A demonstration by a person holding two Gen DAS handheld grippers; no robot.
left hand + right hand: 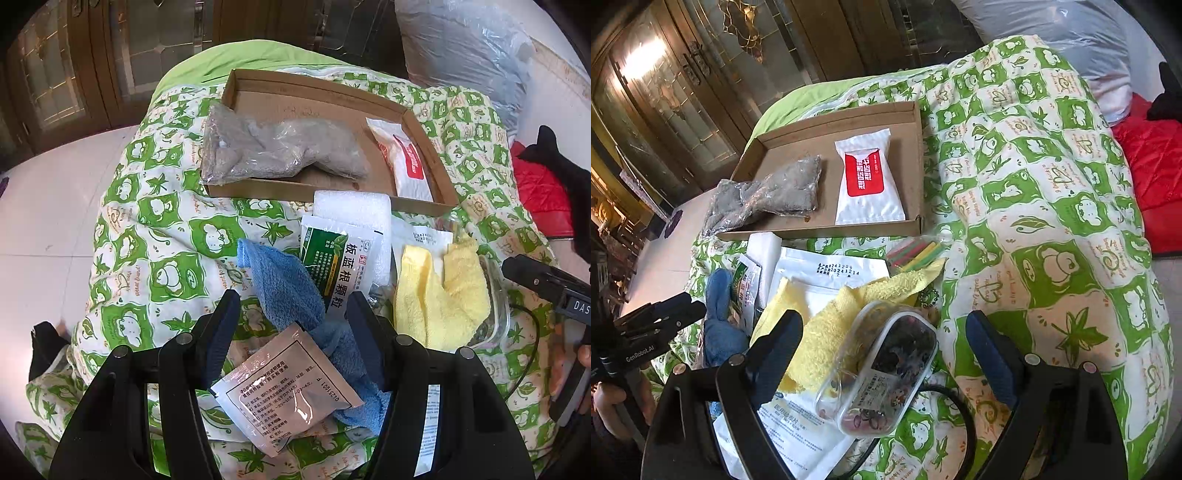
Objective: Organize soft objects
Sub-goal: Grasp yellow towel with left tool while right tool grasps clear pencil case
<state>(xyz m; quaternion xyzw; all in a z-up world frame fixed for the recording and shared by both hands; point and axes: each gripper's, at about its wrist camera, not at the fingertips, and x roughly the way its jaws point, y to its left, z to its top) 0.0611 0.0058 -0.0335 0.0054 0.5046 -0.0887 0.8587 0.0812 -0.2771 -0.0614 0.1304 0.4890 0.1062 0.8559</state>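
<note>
A shallow cardboard box (424, 147) (918, 155) lies on the green-and-white quilt. In it are a grey cloth in a clear bag (273, 147) (775, 190) and a white pack with a red label (406, 162) (868, 181). In front lie a blue towel (291, 288) (720, 325) and a yellow towel (439, 295) (827, 328). My left gripper (291, 314) is open over the blue towel and a silver sachet (284, 387). My right gripper (882, 332) is open around a clear plastic case (879, 369) beside the yellow towel.
A green medicine sachet (336, 258), white foam block (351, 203), white flat packets (827, 269) and coloured sticks in a bag (916, 253) lie between box and towels. A red jacket (1152, 173) and a plastic-wrapped bundle (469, 48) sit at right. White floor lies left.
</note>
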